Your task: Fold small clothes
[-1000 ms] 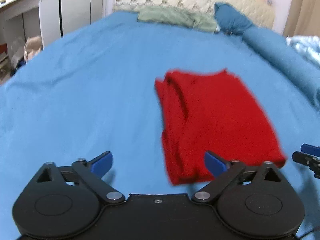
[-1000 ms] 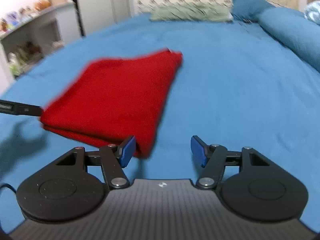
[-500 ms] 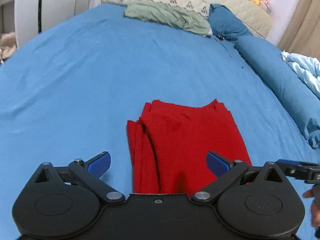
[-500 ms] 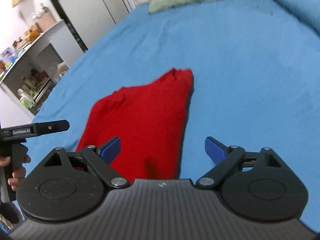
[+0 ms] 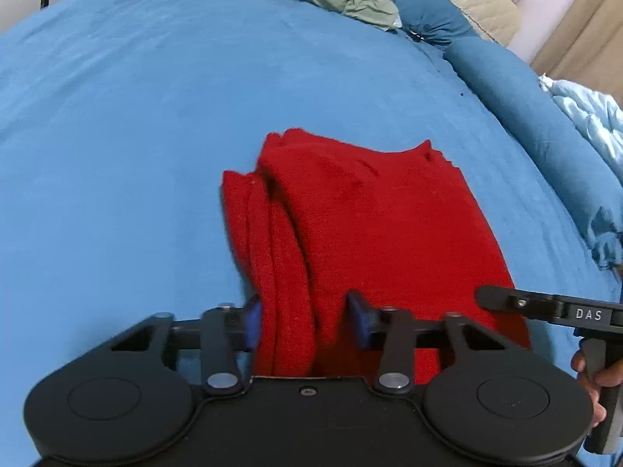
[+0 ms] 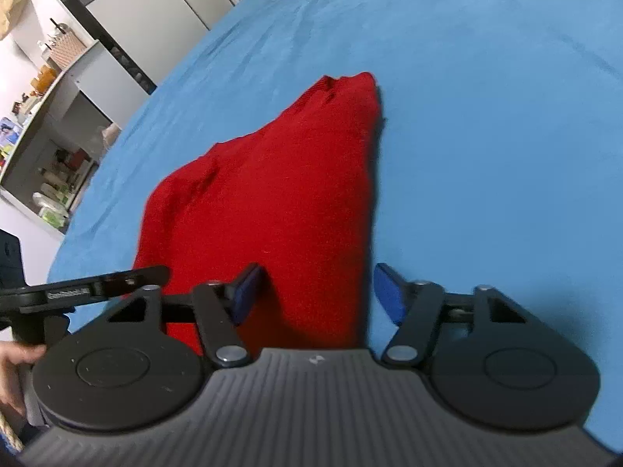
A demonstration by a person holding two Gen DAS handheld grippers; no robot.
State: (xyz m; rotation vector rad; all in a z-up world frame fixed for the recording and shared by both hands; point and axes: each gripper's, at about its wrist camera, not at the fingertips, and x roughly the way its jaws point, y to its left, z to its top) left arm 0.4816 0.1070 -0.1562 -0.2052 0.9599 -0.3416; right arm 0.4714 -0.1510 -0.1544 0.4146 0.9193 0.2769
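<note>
1. The red garment [image 5: 373, 233], already folded into a long strip, lies flat on the blue bed [image 5: 136, 136], and its long axis runs away from you toward the pillows.
2. Your left tongs [image 5: 303, 321] sit at the near end, on the garment's left edge. Their jaws have just been closing, and the stacked layers of that edge are between the blue pads; the left pad touches the cloth, but I cannot tell whether the right one presses yet.
3. Your right tongs [image 6: 317, 294] straddle the near right edge. Their jaws have also been closing but stand apart: one pad is over the cloth, the other over bare sheet.
4. Both hands are equally near the same short end, so the coming move likely carries that end along the long axis toward the far end.
</note>
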